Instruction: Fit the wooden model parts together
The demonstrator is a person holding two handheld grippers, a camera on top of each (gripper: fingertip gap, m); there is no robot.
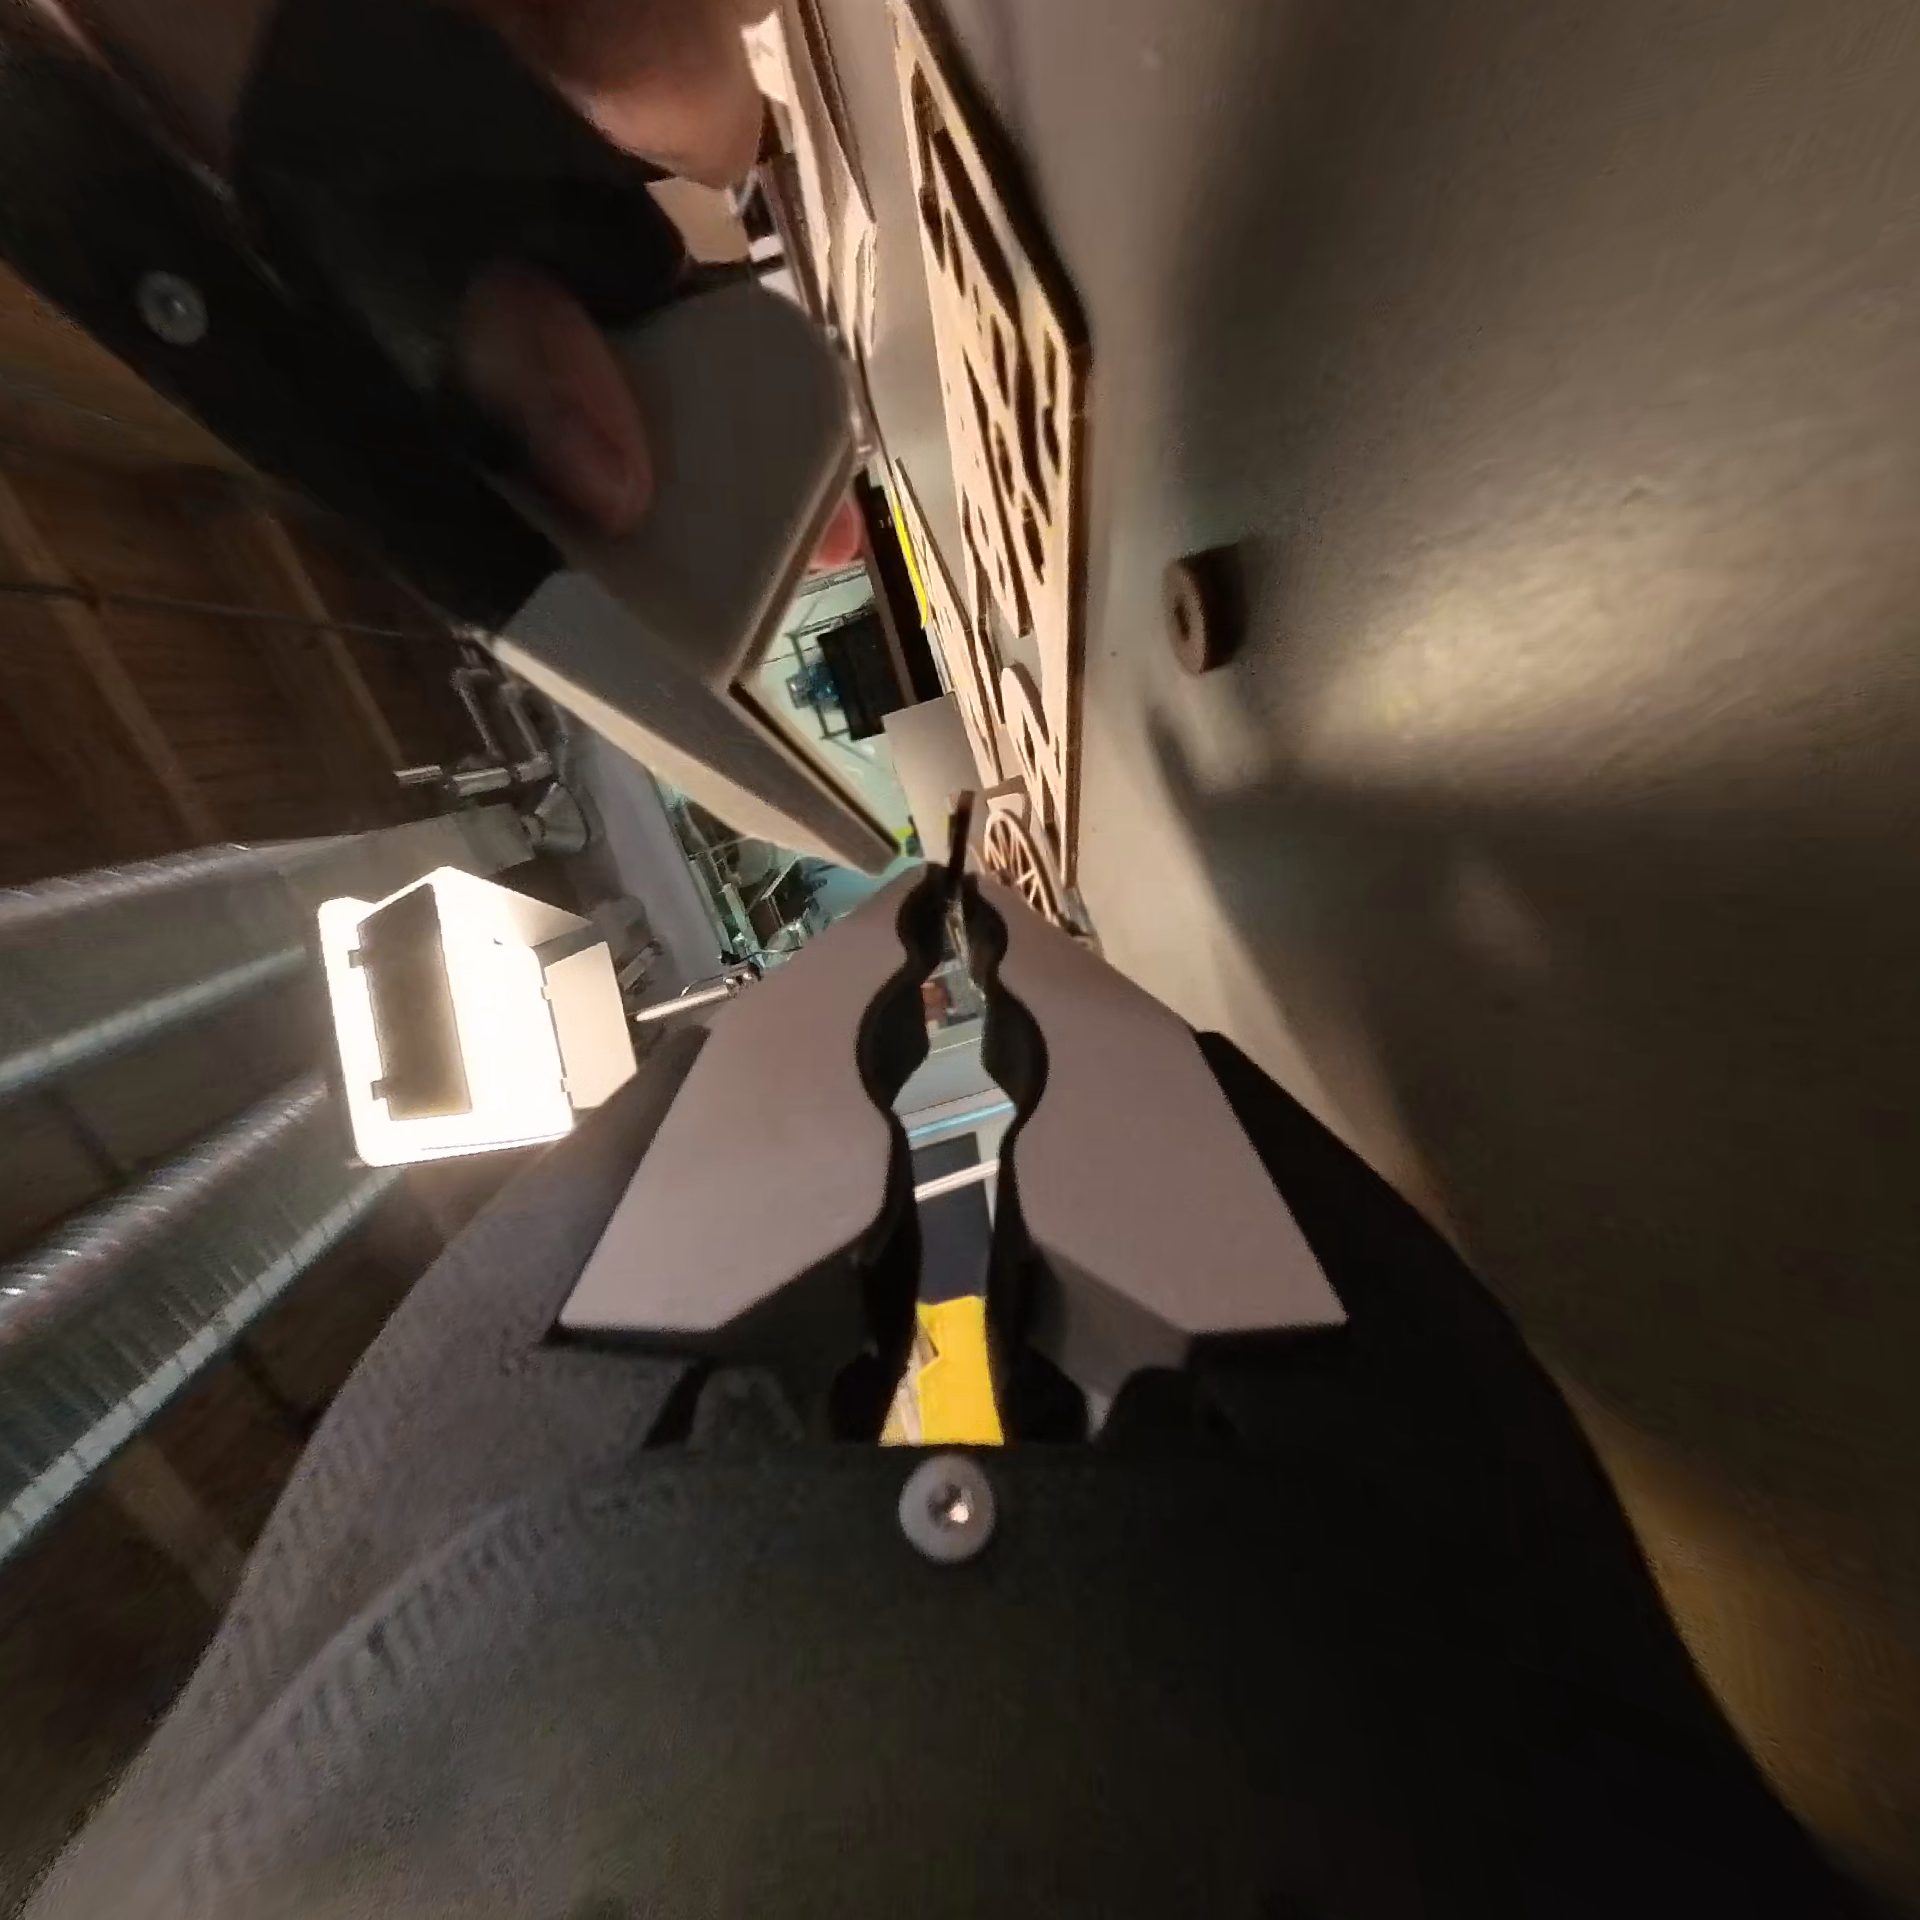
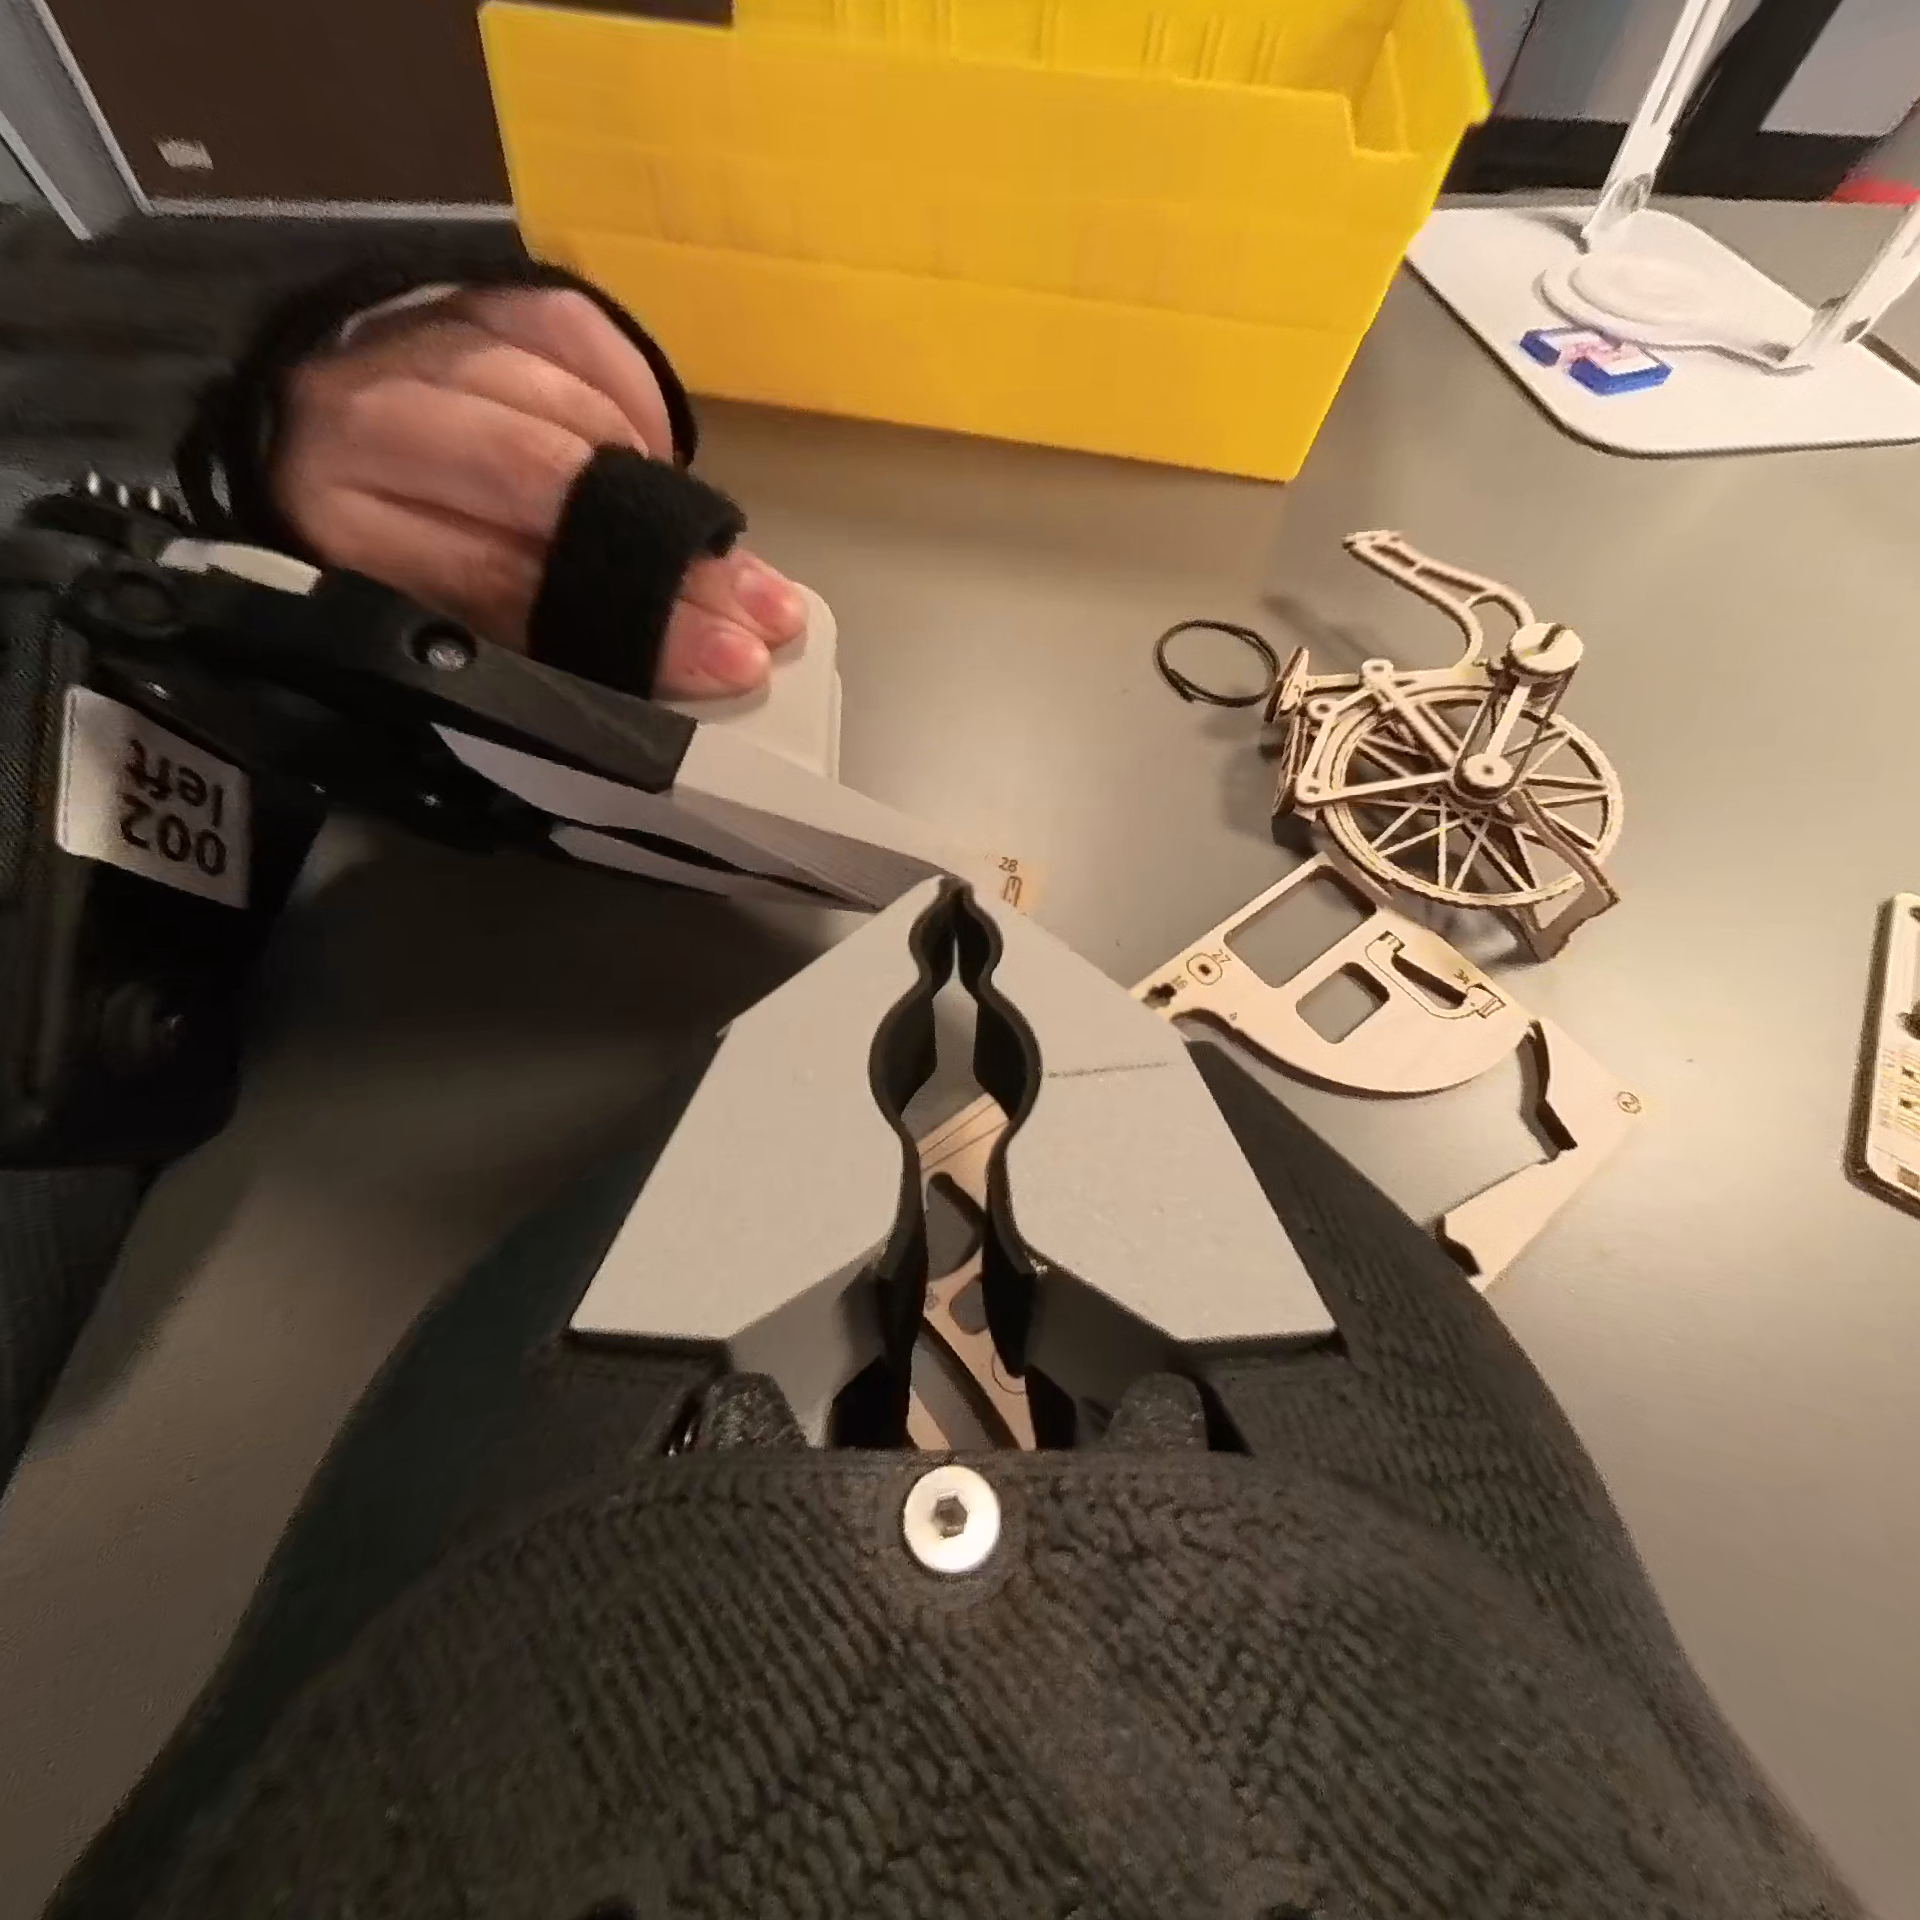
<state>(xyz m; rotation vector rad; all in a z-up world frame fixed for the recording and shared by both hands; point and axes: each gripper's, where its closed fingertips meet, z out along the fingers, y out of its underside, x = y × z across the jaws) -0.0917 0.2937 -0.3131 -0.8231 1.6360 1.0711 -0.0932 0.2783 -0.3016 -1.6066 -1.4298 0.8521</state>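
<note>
My left gripper (image 1: 951, 894) is shut on a small thin wooden part (image 1: 961, 826) that sticks out edge-on past its tips. My right gripper (image 2: 951, 902) is shut, with nothing visible between its tips. The two grippers meet tip to tip just above the grey table (image 2: 1039, 540); the left gripper (image 2: 883, 881) comes in from the left in the right wrist view. A half-built wooden spoked-wheel model (image 2: 1444, 769) stands to the right. A punched wooden parts sheet (image 2: 1340, 1049) lies under and right of my right gripper. It also shows in the left wrist view (image 1: 1023, 416).
A yellow plastic bin (image 2: 966, 239) stands at the back. A black rubber band (image 2: 1214, 665) lies beside the model. A clear stand on a white mat (image 2: 1714, 260) is at the back right. A small dark round piece (image 1: 1200, 608) lies on the table. A hand (image 2: 468, 488) holds the left gripper. My left and right fingertips are right by each other. The black rubber band (image 2: 1214, 665) lies around 12 cm away from my left fingertips.
</note>
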